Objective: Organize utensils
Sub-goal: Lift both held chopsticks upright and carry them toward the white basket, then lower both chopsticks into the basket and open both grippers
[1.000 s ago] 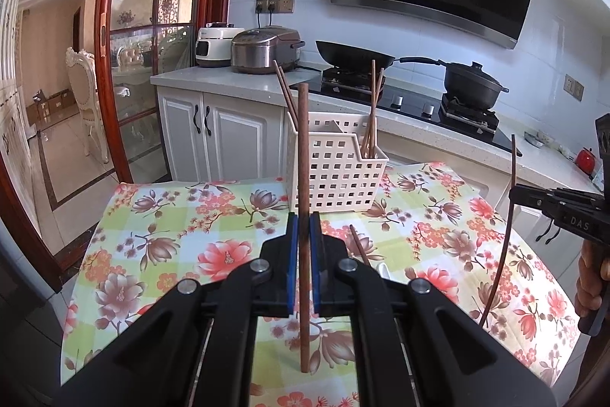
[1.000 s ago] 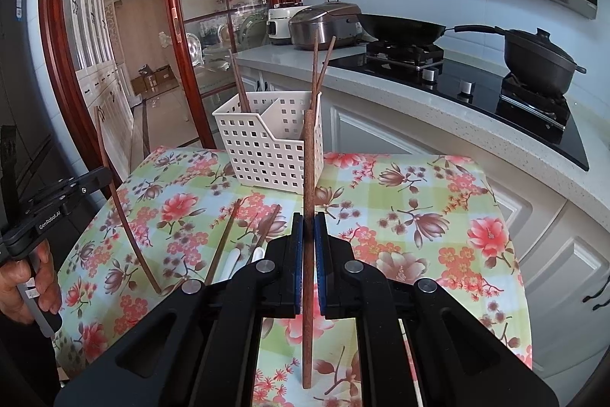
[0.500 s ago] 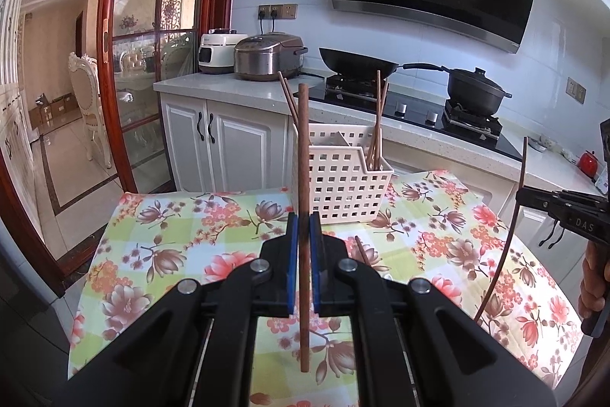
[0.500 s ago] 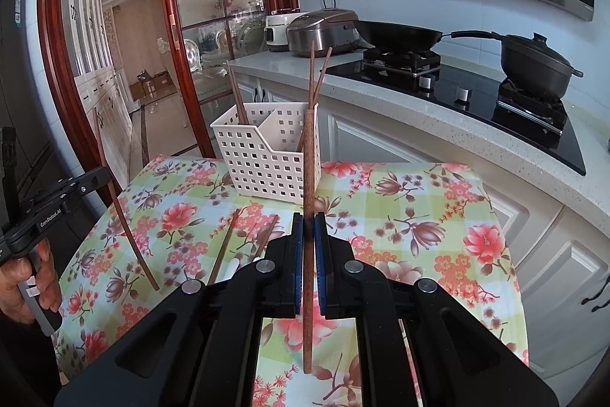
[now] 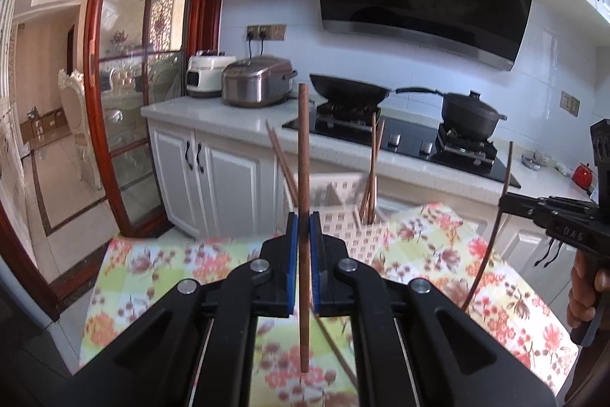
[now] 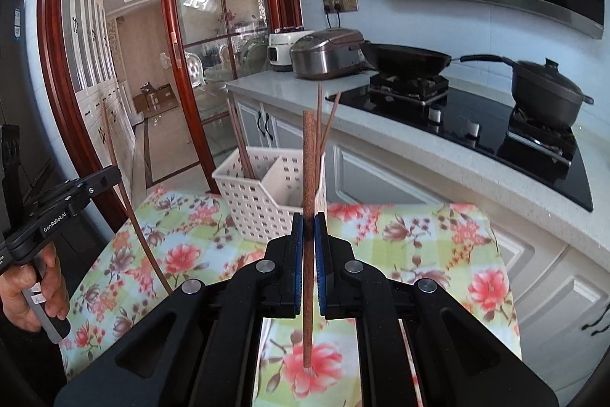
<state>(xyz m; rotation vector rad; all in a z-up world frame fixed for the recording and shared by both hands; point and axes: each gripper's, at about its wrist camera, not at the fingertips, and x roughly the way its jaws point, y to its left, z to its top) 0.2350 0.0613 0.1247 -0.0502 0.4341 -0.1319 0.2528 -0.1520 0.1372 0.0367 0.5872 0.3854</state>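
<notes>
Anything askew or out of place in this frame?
Nothing damaged or spilled. Each gripper, left gripper and right gripper, clamps one upright chopstick above the tablecloth, short of the white basket.

We lift both grippers above the flowered tablecloth (image 6: pixel 419 227): the left gripper (image 5: pixel 304 235) and the right gripper (image 6: pixel 309 235) each carry their upright chopstick higher, so the white basket (image 6: pixel 267 193) now sits lower in both views, partly hidden behind the left gripper's jaws.

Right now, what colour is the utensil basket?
White, a perforated basket, clearest in the right wrist view.
</notes>
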